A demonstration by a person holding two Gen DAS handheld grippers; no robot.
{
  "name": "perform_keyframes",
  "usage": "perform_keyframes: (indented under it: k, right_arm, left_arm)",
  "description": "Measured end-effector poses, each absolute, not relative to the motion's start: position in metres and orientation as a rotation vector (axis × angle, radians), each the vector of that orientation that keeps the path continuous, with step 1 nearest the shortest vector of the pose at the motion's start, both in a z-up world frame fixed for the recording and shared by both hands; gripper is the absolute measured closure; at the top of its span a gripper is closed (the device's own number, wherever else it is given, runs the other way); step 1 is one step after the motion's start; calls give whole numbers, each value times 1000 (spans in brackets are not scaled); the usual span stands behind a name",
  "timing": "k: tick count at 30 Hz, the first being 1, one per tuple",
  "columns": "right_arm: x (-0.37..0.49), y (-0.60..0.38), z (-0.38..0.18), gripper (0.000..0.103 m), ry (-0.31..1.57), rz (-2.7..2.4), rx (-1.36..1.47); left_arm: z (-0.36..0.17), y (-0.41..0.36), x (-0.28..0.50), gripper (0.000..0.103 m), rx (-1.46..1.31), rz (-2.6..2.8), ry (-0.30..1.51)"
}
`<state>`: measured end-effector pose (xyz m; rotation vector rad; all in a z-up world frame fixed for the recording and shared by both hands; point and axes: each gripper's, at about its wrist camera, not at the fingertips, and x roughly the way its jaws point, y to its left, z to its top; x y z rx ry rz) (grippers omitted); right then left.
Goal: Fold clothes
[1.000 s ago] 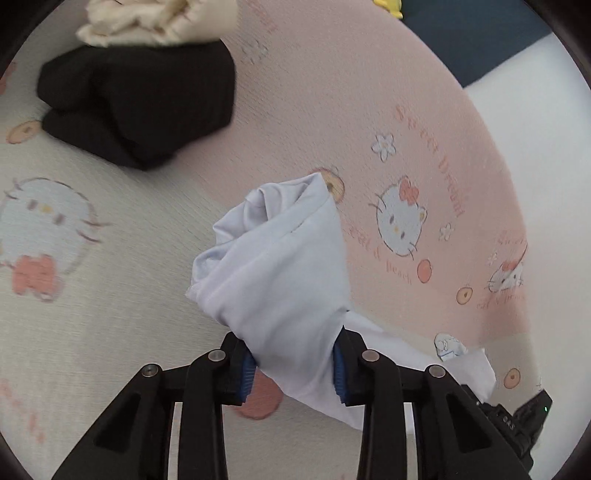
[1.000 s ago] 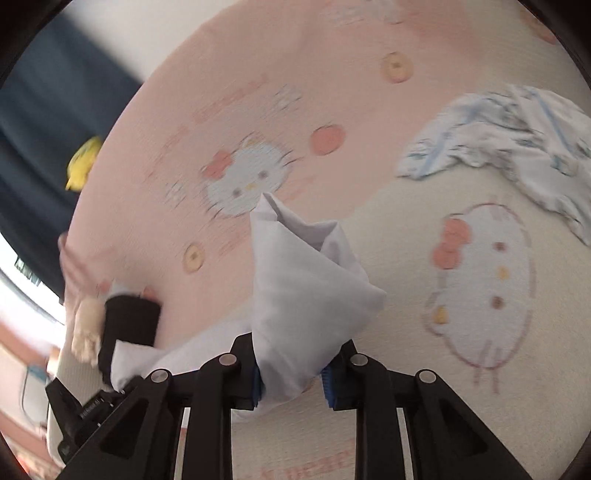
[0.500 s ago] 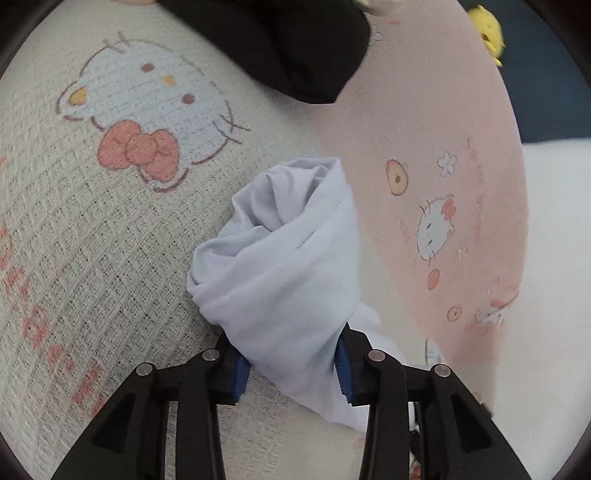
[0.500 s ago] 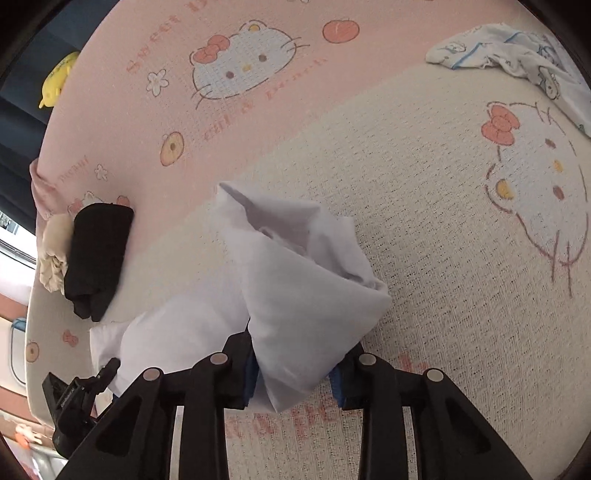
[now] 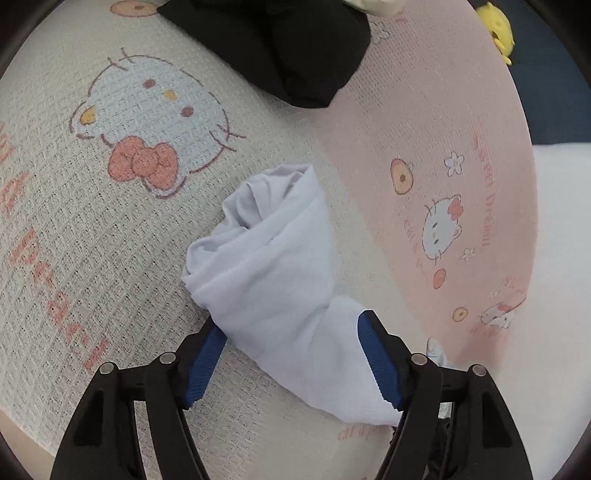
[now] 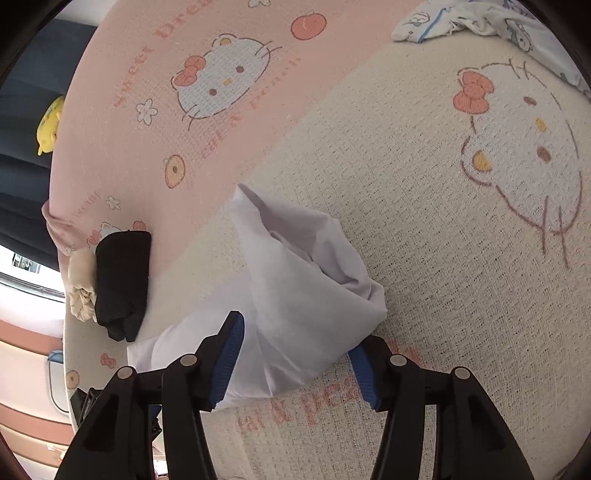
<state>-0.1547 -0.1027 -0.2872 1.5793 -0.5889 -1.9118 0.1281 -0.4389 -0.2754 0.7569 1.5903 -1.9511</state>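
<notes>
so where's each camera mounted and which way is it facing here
Left wrist: on the left tool, angled down at the cartoon-cat blanket; its two black fingers with blue pads straddle the white garment, jaws opening.
Right wrist: on the right tool, angled down at the blanket; its fingers straddle the garment's other end, jaws opening; a printed garment lies at top right.
Shared: white garment, blanket, folded black garment, cream cloth, yellow toy.

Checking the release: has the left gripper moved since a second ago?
Yes. The left gripper came down toward the blanket, its jaws opening around the white garment.
</notes>
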Motion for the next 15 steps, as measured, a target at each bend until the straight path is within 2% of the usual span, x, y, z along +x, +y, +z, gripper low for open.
perform_keyframes:
  k: [5,8,11,15]
  right_arm:
    - [-165,-92,-293,48,-694,-1905,1569]
    - [-173,-88,-294,52,-723,-1928,1557]
    - [-175,-95,-292,61,-651,-1956,1559]
    - [-175,-102,-289,67,-573,-1993,1559]
  left_arm:
    - [-287,-451,146,34,738,-1931,1546]
    - [-289,-451,150,46,745,-1949,1491]
    - [-288,-450,149,49,770,-1977,1424]
    - [-291,-456,153,50,790,-1968,1412]
